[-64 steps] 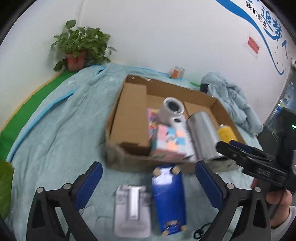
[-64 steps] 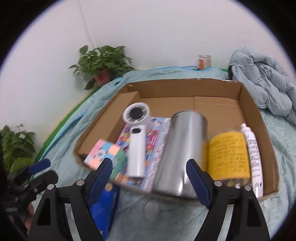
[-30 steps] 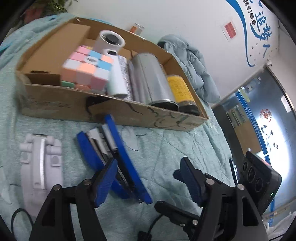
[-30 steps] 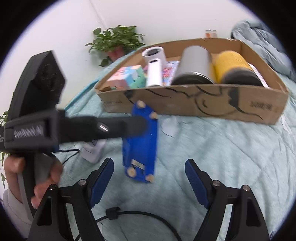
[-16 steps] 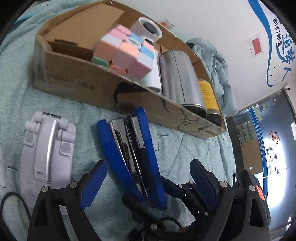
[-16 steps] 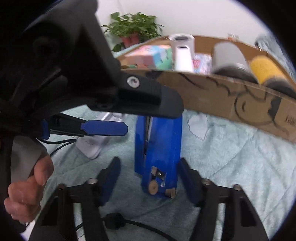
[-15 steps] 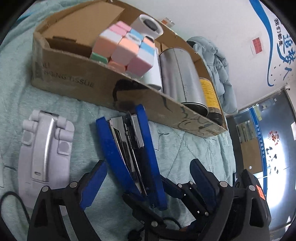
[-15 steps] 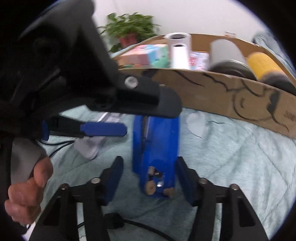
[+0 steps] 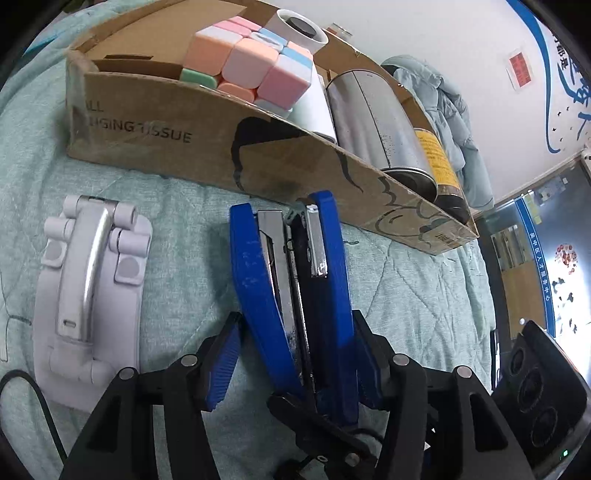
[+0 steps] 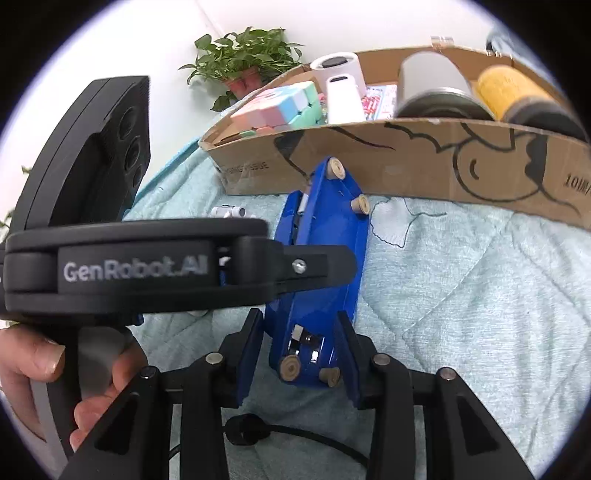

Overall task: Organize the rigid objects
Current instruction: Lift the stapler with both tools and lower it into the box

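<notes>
Since half a second ago both grippers have narrowed around the blue stapler (image 9: 291, 280), which lies on its side on the teal quilt (image 9: 413, 288) just in front of the cardboard box (image 9: 207, 147). The left gripper (image 9: 295, 365) has its pads on either side of the stapler's near end, the right pad touching it and the left pad just beside it; whether it grips cannot be told. The right gripper (image 10: 299, 362) brackets the stapler's base end, its pads close to the sides but contact is unclear.

The box front reads "...GING TISSUE", with black line drawings beside it. The left gripper's body carries "GenRobot.AI" and blocks much of the right wrist view.

In the box lie a pastel cube (image 9: 251, 62), a white fan (image 9: 299, 29), a steel can (image 9: 373, 118) and a yellow-labelled can (image 9: 436, 158). A white stand (image 9: 88, 284) lies left of the stapler. A potted plant (image 10: 243, 55) stands behind the box.
</notes>
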A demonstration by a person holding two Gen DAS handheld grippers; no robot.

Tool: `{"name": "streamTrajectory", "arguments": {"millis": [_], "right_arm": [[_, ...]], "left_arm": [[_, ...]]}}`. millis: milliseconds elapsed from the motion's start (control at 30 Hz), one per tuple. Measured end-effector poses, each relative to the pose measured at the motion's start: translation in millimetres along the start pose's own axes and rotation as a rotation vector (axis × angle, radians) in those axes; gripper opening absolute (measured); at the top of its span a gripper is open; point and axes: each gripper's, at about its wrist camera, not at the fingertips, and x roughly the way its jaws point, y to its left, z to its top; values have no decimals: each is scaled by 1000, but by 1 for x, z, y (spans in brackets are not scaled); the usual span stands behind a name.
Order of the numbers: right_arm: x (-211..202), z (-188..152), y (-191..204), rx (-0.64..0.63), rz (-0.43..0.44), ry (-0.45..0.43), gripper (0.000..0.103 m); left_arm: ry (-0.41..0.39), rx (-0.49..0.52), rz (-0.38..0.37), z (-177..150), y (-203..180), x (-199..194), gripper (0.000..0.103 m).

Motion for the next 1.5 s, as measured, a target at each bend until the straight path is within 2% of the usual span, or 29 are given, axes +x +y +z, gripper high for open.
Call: {"name": "streamTrajectory", "arguments": {"millis": [133, 267, 467, 700, 800, 867, 900, 933, 967, 1000, 1100, 1167, 1200, 1233, 1300, 1333, 1400, 1500], "right_arm": [[-6, -3, 20, -88, -29, -33, 35], [-23, -8, 32, -168, -32, -82, 33], [-36, -6, 37, -183, -14, -106, 33], [-68, 4, 48, -241, -10, -202, 33], [-79, 15, 53, -277, -42, -263, 33], [-82, 28, 47, -277, -60, -284, 32], [-81, 35, 42, -265, -67, -288, 32], [-81, 46, 34, -249, -83, -294, 30], [-81, 51, 30, -245, -59, -287, 27], [-83, 57, 27, -252, -52, -306, 19], [-74, 73, 19, -242, -36, -273, 12], [-66, 77, 7, -220, -108, -221, 12], [-68, 74, -3, -204, -103, -215, 12], [-72, 69, -11, -189, -93, -215, 13], [-79, 58, -25, -156, -81, -218, 19], [-80, 53, -29, -142, -84, -208, 23], [-77, 48, -31, -136, -70, -213, 47], [-76, 51, -26, -140, -60, -252, 61]], "left_arm": [[-14, 15, 16, -7, -5, -11, 50], [-28, -10, -10, -10, -7, -24, 50], [-60, -51, -32, -16, -8, -46, 50], [-163, -23, -63, -6, -32, -89, 50], [-202, 27, -72, 8, -47, -104, 49], [-228, 61, -88, 21, -59, -113, 40], [-245, 88, -137, 28, -66, -117, 9], [-238, 118, -176, 35, -74, -119, 4], [-237, 148, -191, 43, -83, -118, 4], [-234, 176, -204, 50, -90, -114, 4], [-192, 140, -188, 69, -94, -98, 3], [-202, 122, -186, 70, -85, -103, 11], [-226, 123, -165, 67, -76, -109, 29], [-253, 113, -136, 63, -67, -113, 61], [-309, 64, -82, 54, -45, -115, 96], [-314, 33, -67, 52, -36, -111, 98], [-251, -22, -66, 57, -21, -93, 98], [-182, -43, -116, 64, -16, -73, 97]]}}
